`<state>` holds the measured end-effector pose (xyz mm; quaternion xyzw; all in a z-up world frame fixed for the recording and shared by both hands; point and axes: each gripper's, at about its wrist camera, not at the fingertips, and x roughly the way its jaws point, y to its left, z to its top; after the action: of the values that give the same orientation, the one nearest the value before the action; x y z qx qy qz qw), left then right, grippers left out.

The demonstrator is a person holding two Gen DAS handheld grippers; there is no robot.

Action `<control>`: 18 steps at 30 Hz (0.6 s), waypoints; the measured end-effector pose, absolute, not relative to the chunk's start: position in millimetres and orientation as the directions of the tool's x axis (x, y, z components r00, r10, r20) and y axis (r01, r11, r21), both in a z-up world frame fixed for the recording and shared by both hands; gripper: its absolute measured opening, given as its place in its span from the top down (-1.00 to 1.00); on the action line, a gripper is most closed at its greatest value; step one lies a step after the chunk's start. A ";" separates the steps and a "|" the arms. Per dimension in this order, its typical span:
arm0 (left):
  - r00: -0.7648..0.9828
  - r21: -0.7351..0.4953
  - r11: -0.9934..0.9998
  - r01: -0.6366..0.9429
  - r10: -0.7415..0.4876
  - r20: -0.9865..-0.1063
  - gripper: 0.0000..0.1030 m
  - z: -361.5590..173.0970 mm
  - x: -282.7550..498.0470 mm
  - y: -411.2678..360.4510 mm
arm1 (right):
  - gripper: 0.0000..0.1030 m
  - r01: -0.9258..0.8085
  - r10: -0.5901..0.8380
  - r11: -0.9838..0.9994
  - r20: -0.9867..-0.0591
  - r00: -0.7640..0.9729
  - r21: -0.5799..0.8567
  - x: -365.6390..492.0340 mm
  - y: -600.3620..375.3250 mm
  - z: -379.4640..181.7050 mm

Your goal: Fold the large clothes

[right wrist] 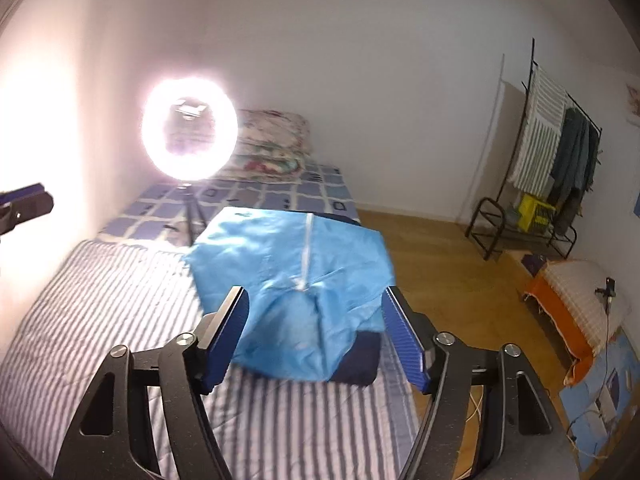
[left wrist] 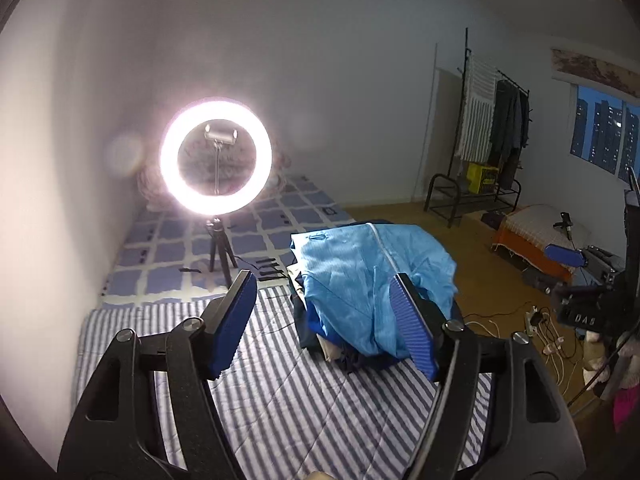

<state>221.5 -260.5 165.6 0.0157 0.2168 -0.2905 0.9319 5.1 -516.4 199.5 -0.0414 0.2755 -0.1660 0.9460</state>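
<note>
A light blue garment with a white zip [left wrist: 360,280] lies loosely folded on top of a pile of darker clothes on the striped bed. It also shows in the right wrist view [right wrist: 288,276], draped over a dark navy folded item [right wrist: 356,364]. My left gripper [left wrist: 324,300] is open and empty, held above the bed in front of the pile. My right gripper [right wrist: 314,316] is open and empty, its jaws either side of the near end of the blue garment, without touching it. The right gripper's blue pad [left wrist: 564,254] shows at the right of the left wrist view.
A lit ring light on a small tripod [left wrist: 216,160] stands on the bed behind the pile. The bed edge runs along the right; wooden floor [right wrist: 440,248] lies beyond. A clothes rack [left wrist: 492,128], a low orange-sided mattress [right wrist: 572,308] and floor cables [left wrist: 544,332] are to the right.
</note>
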 end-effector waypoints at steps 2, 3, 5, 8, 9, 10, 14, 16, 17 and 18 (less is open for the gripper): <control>0.746 -0.089 0.833 0.547 -0.533 -0.400 -0.38 171.8 199.2 -246.4 | -0.35 0.265 -0.312 0.950 -0.501 0.808 -0.164 -9.9 -498.9 203.1; 0.747 -0.091 0.831 0.548 -0.535 -0.394 -0.39 174.3 188.2 -239.0 | -0.36 0.263 -0.311 0.950 -0.497 0.810 -0.167 -17.7 -491.2 204.4; 0.753 -0.088 0.831 0.550 -0.539 -0.378 -0.39 179.3 167.0 -224.7 | -0.36 0.258 -0.307 0.952 -0.490 0.816 -0.168 -34.8 -472.9 208.2; 0.767 -0.078 0.833 0.548 -0.538 -0.350 -0.39 189.6 135.5 -202.8 | -0.38 0.253 -0.293 0.956 -0.479 0.828 -0.148 -62.1 -451.4 214.0; 0.773 -0.075 0.834 0.546 -0.536 -0.340 -0.39 193.6 124.5 -195.2 | -0.39 0.249 -0.285 0.958 -0.476 0.832 -0.139 -71.0 -445.2 215.7; 0.778 -0.070 0.836 0.545 -0.535 -0.330 -0.39 197.4 113.2 -188.2 | -0.40 0.248 -0.281 0.960 -0.471 0.836 -0.131 -80.8 -438.6 217.3; 0.793 -0.040 0.841 0.540 -0.525 -0.308 -0.55 204.4 73.2 -168.0 | -0.51 0.249 -0.275 0.962 -0.446 0.852 -0.117 -114.4 -420.1 220.6; 0.803 -0.019 0.845 0.534 -0.514 -0.303 -0.55 204.7 52.8 -159.2 | -0.51 0.240 -0.263 0.965 -0.433 0.862 -0.108 -129.8 -411.5 221.2; 0.805 -0.017 0.846 0.532 -0.512 -0.301 -0.55 204.5 44.9 -155.6 | -0.51 0.238 -0.260 0.966 -0.425 0.867 -0.106 -138.3 -406.9 221.1; 0.805 -0.020 0.847 0.531 -0.512 -0.300 -0.55 204.5 35.3 -150.4 | -0.51 0.237 -0.258 0.966 -0.418 0.871 -0.102 -146.6 -402.8 221.2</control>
<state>35.3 -150.4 204.5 0.0323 0.1485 -0.2747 0.9494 -146.6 -402.8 221.2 -0.0239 0.2194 -0.1278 0.9669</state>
